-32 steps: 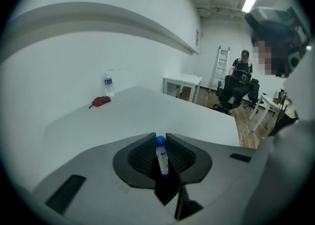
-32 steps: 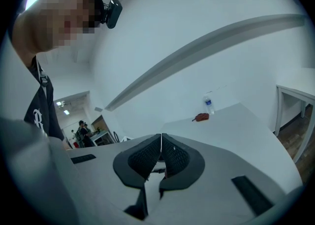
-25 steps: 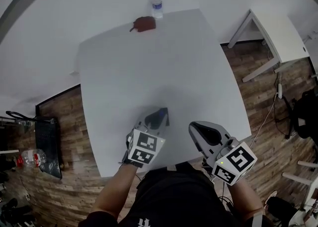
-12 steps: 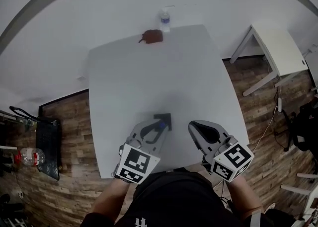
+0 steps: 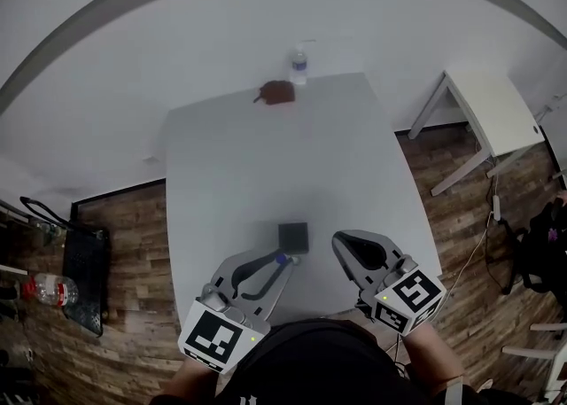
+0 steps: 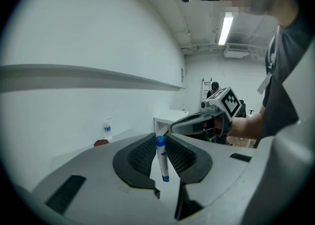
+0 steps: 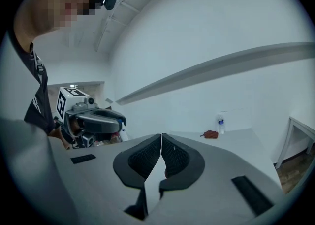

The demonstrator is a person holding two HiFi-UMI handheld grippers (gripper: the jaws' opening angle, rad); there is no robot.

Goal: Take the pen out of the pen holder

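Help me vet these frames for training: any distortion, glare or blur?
Head view: strong fisheye curvature toward the edges; table evenly lit. Left gripper view: ceiling lamp glares, pen is sharp. Right gripper view: dark rounded corners, distant bottle soft.

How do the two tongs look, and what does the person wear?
Both the left tongs and the right tongs are grey, curved shells with black ribbed pads; each carries a white cube with black square markers. The person wears a black top.
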